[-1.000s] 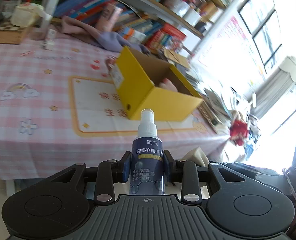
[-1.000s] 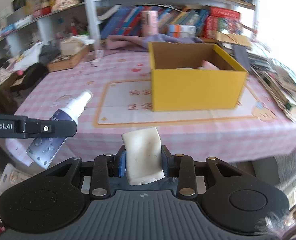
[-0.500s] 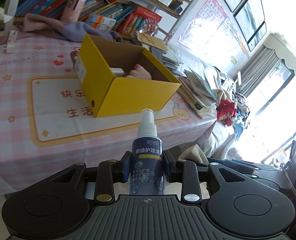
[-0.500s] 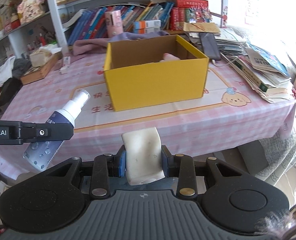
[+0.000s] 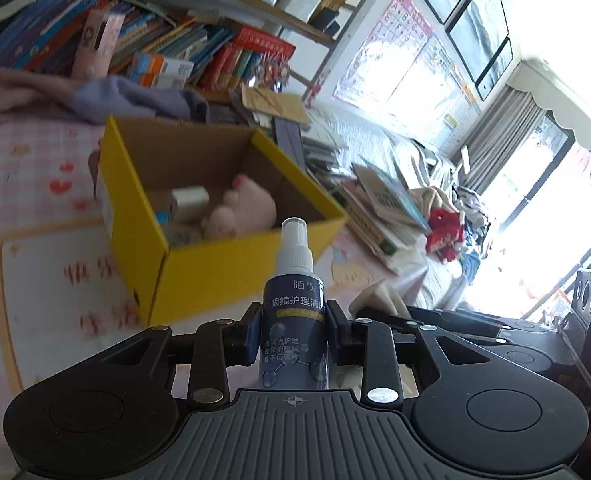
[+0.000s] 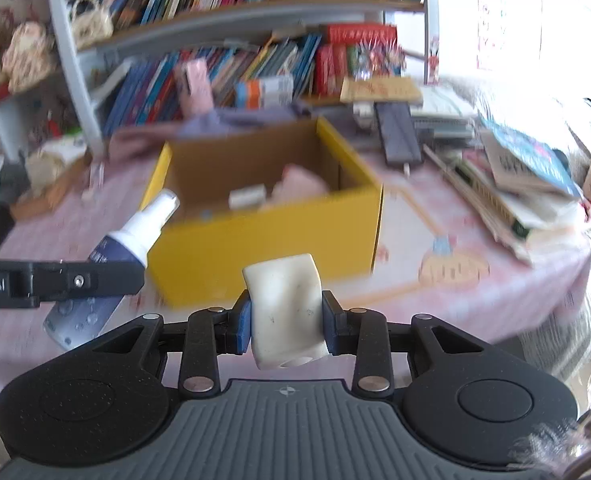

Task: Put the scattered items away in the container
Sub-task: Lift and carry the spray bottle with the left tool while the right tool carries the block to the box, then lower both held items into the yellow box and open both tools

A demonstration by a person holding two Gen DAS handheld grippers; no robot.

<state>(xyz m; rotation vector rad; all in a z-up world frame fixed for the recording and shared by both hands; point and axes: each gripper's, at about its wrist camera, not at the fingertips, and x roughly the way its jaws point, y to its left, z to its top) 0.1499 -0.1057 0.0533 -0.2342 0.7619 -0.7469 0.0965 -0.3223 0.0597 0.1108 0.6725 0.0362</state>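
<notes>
Left gripper (image 5: 294,334): you're clamping the spray bottle (image 5: 294,320), nozzle pointing ahead.
Right gripper (image 6: 286,322): clamped on the cream block (image 6: 283,304).
Yellow box (image 5: 231,276): ahead, below both.

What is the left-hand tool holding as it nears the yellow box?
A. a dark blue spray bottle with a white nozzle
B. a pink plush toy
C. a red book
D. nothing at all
A: the left gripper has its jaws pressed on either side of the spray bottle, in front of the yellow box.
</notes>
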